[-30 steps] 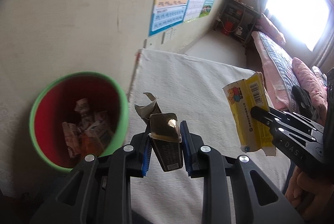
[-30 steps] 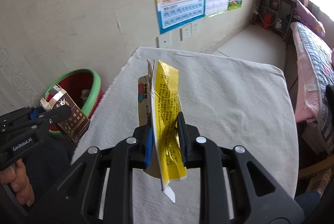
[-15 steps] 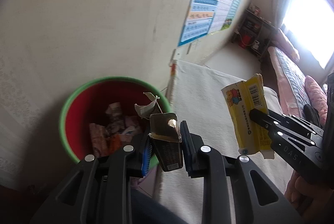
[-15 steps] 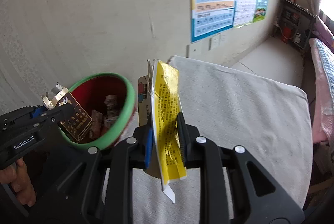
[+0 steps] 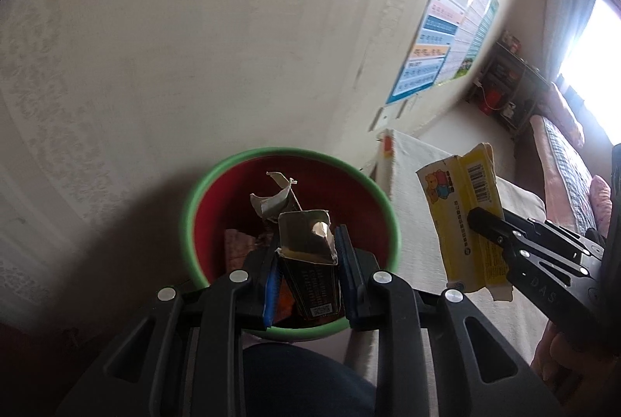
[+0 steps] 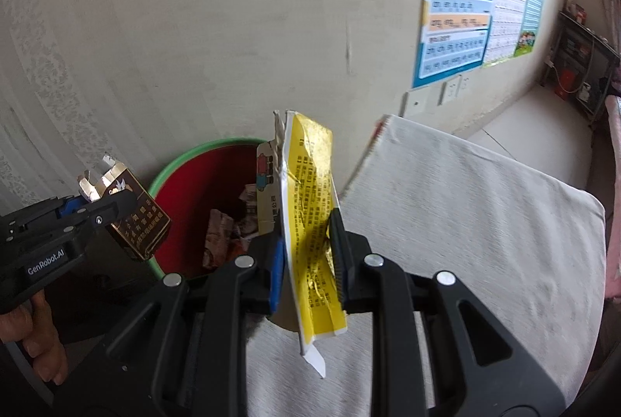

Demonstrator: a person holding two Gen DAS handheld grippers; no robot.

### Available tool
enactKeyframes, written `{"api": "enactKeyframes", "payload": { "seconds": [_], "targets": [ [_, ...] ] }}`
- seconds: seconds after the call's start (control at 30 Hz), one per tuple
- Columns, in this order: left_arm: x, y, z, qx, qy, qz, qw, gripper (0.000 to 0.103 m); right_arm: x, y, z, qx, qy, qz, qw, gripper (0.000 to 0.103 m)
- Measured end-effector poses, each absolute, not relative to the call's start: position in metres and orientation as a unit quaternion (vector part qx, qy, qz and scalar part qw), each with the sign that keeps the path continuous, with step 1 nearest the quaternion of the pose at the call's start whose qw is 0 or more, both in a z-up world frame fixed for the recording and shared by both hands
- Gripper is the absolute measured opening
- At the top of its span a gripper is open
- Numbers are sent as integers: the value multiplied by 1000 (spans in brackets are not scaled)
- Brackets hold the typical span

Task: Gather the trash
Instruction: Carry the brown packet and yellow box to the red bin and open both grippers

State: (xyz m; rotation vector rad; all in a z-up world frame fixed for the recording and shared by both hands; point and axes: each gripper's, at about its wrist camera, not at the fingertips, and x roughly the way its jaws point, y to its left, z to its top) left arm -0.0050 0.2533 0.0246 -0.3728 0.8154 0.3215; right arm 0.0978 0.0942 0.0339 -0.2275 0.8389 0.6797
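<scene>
We hold a dark brown, gold-edged torn cardboard packet [image 5: 310, 273] pinched in the left gripper [image 5: 308, 261], hanging over the green-rimmed red plastic bin [image 5: 194, 223] at six o'clock in its mouth. The right gripper [image 6: 306, 254] pinches a flattened yellow cardboard box [image 6: 310, 207], at three o'clock of the bin, over the white cloth-covered table [image 6: 485, 223]. We judge this the carry-to-bin step; next, the left jaws must part, then the right must cross the rim. A second ago the bin lay at nine o'clock, beside the packet.
</scene>
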Motion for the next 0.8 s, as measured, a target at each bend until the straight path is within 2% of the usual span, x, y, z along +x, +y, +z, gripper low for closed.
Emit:
{"api": "enactKeyframes", "payload": {
  "seconds": [0.8],
  "targets": [
    [-18,296,-2,-223,388,164,879,23,96,157,15,-127,413,360,827,21]
  ]
}}
